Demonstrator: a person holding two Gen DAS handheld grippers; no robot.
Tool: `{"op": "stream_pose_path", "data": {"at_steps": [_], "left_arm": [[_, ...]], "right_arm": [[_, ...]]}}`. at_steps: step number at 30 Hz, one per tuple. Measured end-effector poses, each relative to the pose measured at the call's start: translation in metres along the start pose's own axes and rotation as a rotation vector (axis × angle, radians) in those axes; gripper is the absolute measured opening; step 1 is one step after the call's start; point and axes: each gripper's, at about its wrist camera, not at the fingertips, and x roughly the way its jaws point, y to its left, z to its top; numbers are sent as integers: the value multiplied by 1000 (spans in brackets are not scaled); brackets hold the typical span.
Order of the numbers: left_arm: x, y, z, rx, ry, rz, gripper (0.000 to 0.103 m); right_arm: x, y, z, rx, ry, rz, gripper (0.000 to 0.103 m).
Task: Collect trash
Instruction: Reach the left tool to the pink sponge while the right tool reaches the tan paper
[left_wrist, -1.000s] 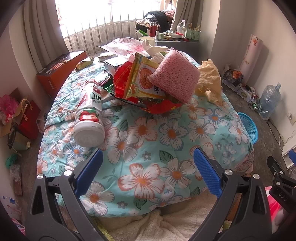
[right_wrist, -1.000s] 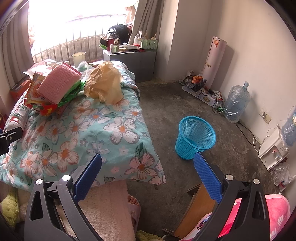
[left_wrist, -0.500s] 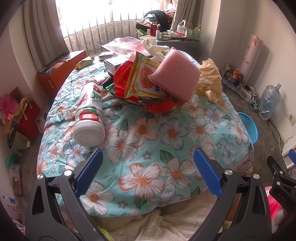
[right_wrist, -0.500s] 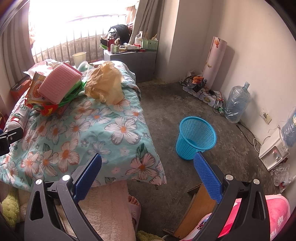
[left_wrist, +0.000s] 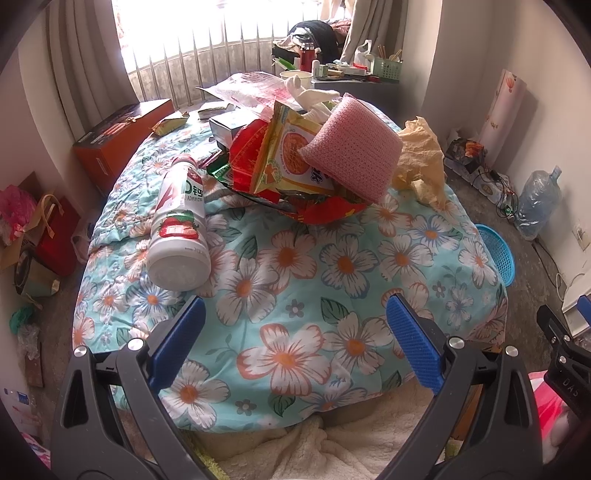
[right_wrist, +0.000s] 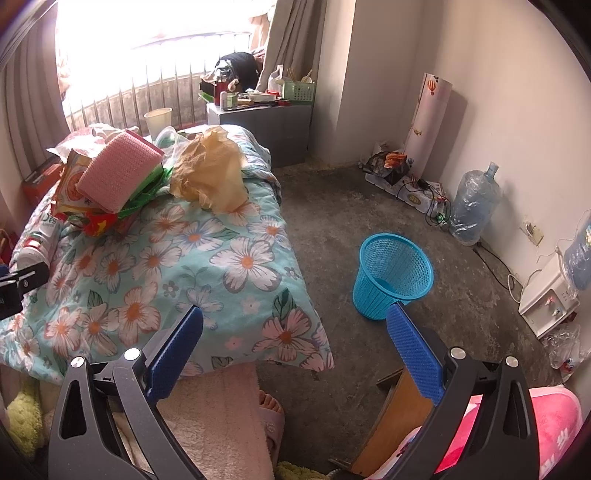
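We see the floral turquoise quilt (left_wrist: 295, 280) bearing, toward its far end, a heap of red and yellow snack wrappers (left_wrist: 284, 166); a white plastic drink bottle (left_wrist: 180, 225) lies near its left edge. Our left gripper (left_wrist: 293, 343) and right gripper (right_wrist: 295, 341) gape wide, empty. The blue mesh wastebasket (right_wrist: 391, 275) stands on the floor.

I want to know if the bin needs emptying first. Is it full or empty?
Empty, as far as shows: the bin stands upright on the floor, and its bare bottom is visible through the open top.
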Motion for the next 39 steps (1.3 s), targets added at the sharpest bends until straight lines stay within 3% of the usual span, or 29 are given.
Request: {"op": "stream_pose_path", "data": {"at_steps": [7, 15, 19, 26, 30, 35, 39], "left_arm": [[-4, 31, 10, -68, -64, -46, 94], [-14, 80, 24, -119, -254, -122, 94], [-15, 94, 31, -132, -333, -211, 94], [-20, 69, 57, -14, -424, -349, 94], [-15, 46, 72, 42, -428, -399, 93], [7, 21, 91, 102, -360, -468, 74], [27, 10, 104, 144, -277, -480, 57]], "right_arm": [[-8, 13, 19, 41, -81, 69, 97], [-5, 41, 49, 88, -212, 183, 97], [11, 50, 56, 101, -184, 246, 97], [46, 45, 57, 187, -86, 320, 97], [63, 32, 54, 232, -34, 347, 97], [79, 17, 54, 280, -5, 373, 93], [96, 5, 60, 329, 11, 410, 89]]}}
